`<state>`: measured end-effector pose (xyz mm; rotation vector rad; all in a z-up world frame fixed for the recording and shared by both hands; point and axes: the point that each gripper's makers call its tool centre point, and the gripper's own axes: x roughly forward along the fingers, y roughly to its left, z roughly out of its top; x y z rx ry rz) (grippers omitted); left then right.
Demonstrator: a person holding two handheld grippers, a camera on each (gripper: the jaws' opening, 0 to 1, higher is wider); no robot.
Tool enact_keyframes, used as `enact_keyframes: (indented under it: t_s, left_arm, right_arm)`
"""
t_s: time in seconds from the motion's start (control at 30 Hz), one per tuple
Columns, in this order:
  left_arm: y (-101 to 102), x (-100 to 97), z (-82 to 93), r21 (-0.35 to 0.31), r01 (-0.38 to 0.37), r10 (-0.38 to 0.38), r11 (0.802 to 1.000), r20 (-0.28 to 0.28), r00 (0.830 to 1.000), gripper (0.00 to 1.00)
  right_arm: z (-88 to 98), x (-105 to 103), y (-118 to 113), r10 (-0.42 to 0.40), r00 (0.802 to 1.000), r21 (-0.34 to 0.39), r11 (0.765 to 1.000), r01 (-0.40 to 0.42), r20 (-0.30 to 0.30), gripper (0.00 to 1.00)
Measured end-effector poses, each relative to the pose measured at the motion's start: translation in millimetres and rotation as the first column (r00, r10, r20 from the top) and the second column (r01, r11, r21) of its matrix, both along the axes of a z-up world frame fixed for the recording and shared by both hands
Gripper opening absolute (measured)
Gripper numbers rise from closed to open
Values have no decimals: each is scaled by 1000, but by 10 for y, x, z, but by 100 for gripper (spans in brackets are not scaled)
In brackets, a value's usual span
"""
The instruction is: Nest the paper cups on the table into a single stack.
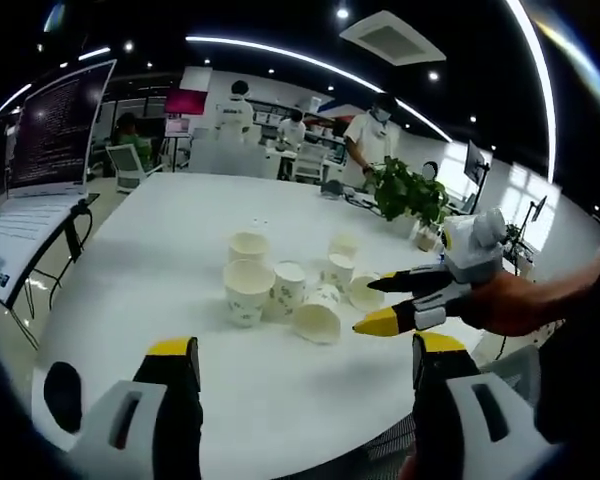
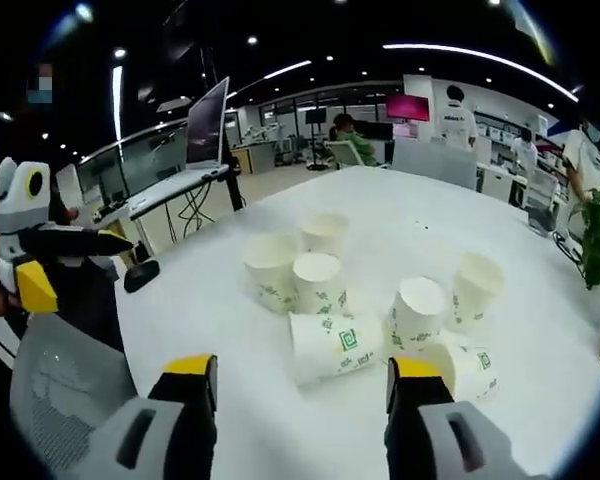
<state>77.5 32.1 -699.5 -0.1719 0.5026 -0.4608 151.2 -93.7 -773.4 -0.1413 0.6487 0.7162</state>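
Observation:
Several white paper cups with green prints cluster on the white table [image 1: 160, 270]. In the left gripper view one tall cup [image 1: 248, 291] stands upright in front, and another cup [image 1: 319, 316] lies on its side. My left gripper [image 1: 305, 350] is open and empty, short of the cluster. My right gripper [image 1: 378, 304] reaches in from the right, open, its tips beside the lying cups. In the right gripper view a cup [image 2: 330, 346] lies on its side just ahead of my open right gripper [image 2: 302, 368], with upright cups [image 2: 318, 282] behind. My left gripper [image 2: 80, 262] hovers at the left, off the table.
A potted plant [image 1: 410, 190] stands at the table's far right. A screen on a stand [image 1: 55, 125] and a side desk lie to the left. People stand by desks in the background. A grey chair back [image 2: 55, 400] sits at the near table edge.

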Motion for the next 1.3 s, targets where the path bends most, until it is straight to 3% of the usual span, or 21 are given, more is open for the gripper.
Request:
enact_keyframes:
  t_s: [0.2, 0.43, 0.57, 0.83, 1.0, 1.3]
  left_arm:
    - [39, 4, 80, -16, -30, 31, 999, 12, 999, 86]
    - [102, -6, 108, -13, -43, 44, 999, 14, 999, 86]
    - [116, 9, 103, -13, -45, 45, 999, 9, 999, 86]
    - [97, 44, 137, -8, -32, 32, 999, 16, 999, 86]
    - [103, 19, 111, -3, -27, 27, 1000, 8, 1000, 86]
    - [45, -24, 63, -5, -5, 5, 1000, -6, 1000, 84]
  right_arm:
    - [-245, 188, 54, -65, 997, -25, 998, 65, -35, 69]
    - [-405, 295, 43, -123, 990, -54, 991, 120, -61, 67]
    - [-575, 362, 43, -138, 989, -106, 986, 132, -58, 67]
    - [-589, 454, -51, -200, 979, -131, 972, 194, -35, 59]
    - [-631, 446, -78, -198, 980, -138, 972, 191, -38, 56]
    - [-607, 450, -182, -230, 973, -101, 969, 227, -22, 36]
